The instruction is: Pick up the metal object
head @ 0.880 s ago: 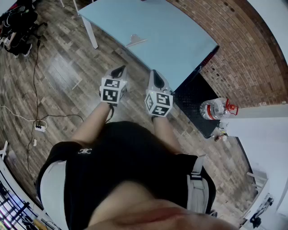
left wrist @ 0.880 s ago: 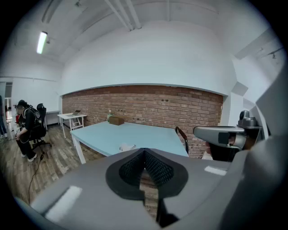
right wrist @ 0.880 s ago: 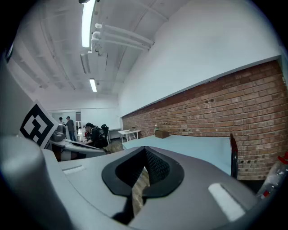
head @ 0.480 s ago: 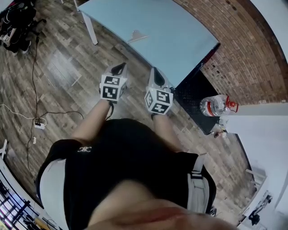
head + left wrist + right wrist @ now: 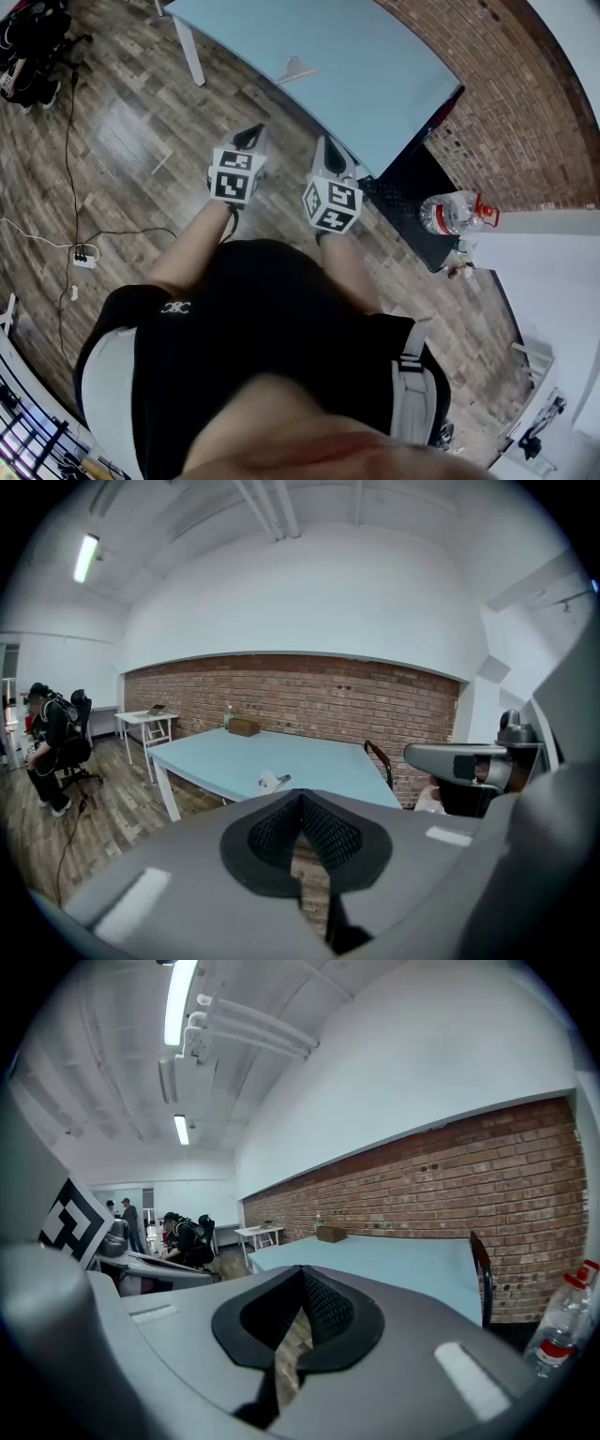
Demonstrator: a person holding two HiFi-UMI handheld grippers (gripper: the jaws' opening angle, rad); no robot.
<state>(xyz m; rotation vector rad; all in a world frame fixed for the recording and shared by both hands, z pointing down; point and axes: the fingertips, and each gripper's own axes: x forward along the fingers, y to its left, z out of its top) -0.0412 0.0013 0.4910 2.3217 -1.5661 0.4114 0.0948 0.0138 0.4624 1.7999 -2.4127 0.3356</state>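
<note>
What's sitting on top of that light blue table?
A small metal object lies on the table, near its edge. At the far end sits a brown box. The left gripper hides the table's near corner in its own view.

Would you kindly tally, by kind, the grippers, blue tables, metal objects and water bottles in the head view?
Grippers: 2, the left gripper and the right gripper
Blue table: 1
Metal object: 1
Water bottle: 1
Total: 5
</note>
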